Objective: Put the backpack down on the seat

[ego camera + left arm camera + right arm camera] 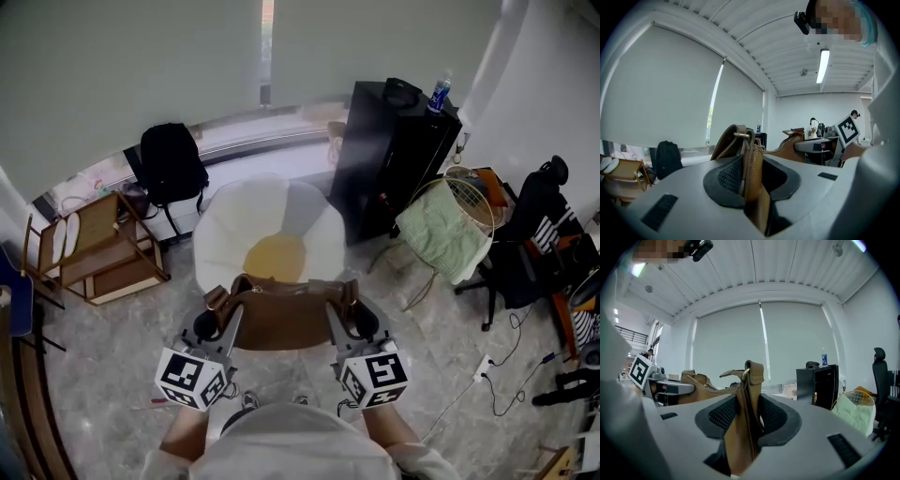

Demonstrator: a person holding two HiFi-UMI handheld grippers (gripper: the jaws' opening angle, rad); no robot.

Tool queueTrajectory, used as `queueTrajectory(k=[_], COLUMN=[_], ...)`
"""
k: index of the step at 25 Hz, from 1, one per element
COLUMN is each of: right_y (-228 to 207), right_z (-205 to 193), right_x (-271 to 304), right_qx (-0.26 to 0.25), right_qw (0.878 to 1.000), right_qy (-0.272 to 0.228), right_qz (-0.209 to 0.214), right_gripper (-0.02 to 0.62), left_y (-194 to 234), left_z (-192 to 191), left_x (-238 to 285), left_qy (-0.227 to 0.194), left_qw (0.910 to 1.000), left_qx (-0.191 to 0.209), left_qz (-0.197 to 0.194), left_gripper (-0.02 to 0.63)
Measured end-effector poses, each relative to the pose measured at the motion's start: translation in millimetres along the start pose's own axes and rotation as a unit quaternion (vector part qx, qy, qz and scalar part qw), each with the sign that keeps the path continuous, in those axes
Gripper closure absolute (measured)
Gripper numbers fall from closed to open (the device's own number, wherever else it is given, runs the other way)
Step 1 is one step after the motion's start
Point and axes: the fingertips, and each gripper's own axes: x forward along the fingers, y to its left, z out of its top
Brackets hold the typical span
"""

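Observation:
A brown leather backpack [281, 317] hangs between my two grippers, just in front of the white petal-shaped seat [225, 234] with its yellow cushion [278, 255]. My left gripper [210, 324] is shut on the backpack's left strap [753, 164], which stands upright between its pads. My right gripper [358, 322] is shut on the other strap [746, 413], whose brass ring shows above the jaws. In the left gripper view the backpack's body [794, 143] stretches across to the right gripper. The backpack's lower part is hidden from the head view.
A black backpack [172, 164] leans by the window behind the seat. A wooden rack [98, 248] stands at the left. A black cabinet [394, 155] with a bottle [439, 94], a wire basket with green cloth [450, 230] and an office chair [534, 234] crowd the right. Cables [497, 375] lie on the floor.

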Motion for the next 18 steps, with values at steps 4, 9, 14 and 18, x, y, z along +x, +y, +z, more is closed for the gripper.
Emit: queueTrajectory(k=[4,9,14,18], right_y=[-12.1,-26.8,-35.8,-43.1], right_z=[-2.0,-12.1,-16.6,-18.5], right_x=[-2.6,-7.6,3.3,24.6], right_qx=[-0.005,-0.004,0.001,0.01], right_qw=[1.0,0.999,0.999,0.999], right_qy=[0.005,0.011,0.018,0.023], right_qz=[0.017,0.037,0.046,0.041], right_gripper=[0.425,0.425,0.425,0.425], left_y=[-10.9,-26.3,-23.5,-6.7], left_z=[-5.1,-15.3,-19.6,-19.2], left_x=[5.5,11.7,22.5,41.8], left_qy=[-0.002,-0.003,0.002,0.005], left_qw=[0.9998,0.9993,0.9988,0.9989], left_qx=[-0.01,-0.014,-0.022,-0.026], left_qz=[0.017,0.035,0.044,0.038], left_gripper=[0.504,0.504,0.505,0.504])
